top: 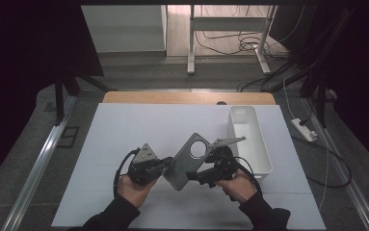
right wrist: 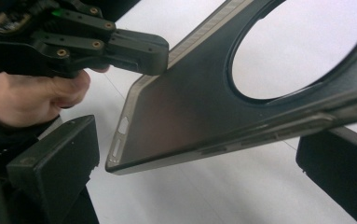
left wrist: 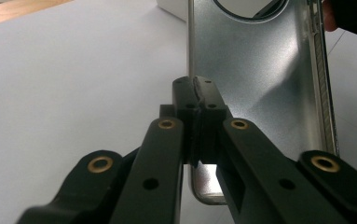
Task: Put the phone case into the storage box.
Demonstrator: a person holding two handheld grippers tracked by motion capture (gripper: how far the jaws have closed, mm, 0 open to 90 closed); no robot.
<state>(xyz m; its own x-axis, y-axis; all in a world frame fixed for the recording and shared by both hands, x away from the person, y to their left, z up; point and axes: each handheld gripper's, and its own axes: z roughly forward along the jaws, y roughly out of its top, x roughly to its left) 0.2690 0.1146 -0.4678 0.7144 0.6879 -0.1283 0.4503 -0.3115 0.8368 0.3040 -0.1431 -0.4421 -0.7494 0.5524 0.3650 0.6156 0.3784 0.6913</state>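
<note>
A grey see-through phone case [top: 184, 163] with a large round camera hole hangs tilted above the white mat. My left gripper [top: 167, 162] is shut on its left long edge; in the left gripper view the pads [left wrist: 209, 95] pinch that thin rim [left wrist: 191, 56]. My right gripper [top: 191, 174] comes in from the right with its jaws wide apart. In the right gripper view the case [right wrist: 190, 112] lies across the gap between the two black pads [right wrist: 59, 158], its lower corner just clear of the left one. The left gripper [right wrist: 141, 49] grips the case's far edge there.
A white rectangular bin [top: 261, 144] stands on the mat [top: 124, 130] just right of the hands. The wooden table edge [top: 148, 97] lies behind, and cables run along the floor at the right.
</note>
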